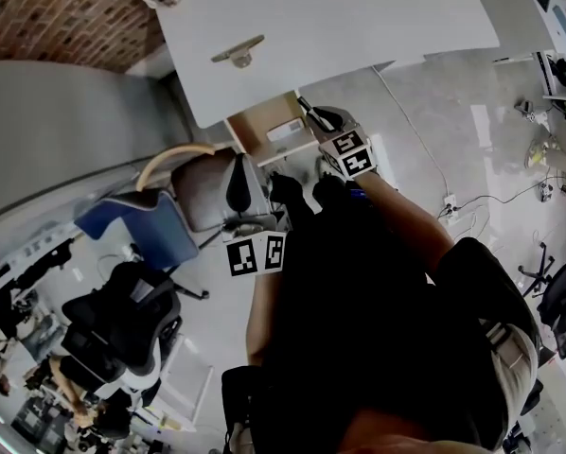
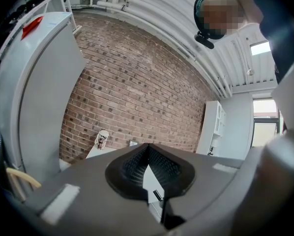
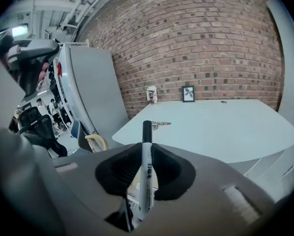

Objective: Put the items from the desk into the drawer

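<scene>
A marker [image 3: 146, 167] is clamped lengthwise in the right gripper [image 1: 315, 121], just right of the open drawer [image 1: 256, 124] at upper centre. The left gripper [image 2: 148, 155] is closed on nothing, farther off.

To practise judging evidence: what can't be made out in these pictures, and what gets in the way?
- Drawer interior: head view, partly covered by the desk and right gripper.
- Marker, lower end: right gripper view, sunk behind the gripper's body.
- Cup, its print: left gripper view, too small.
- Metal object on the desk: head view, too small to identify.
</scene>
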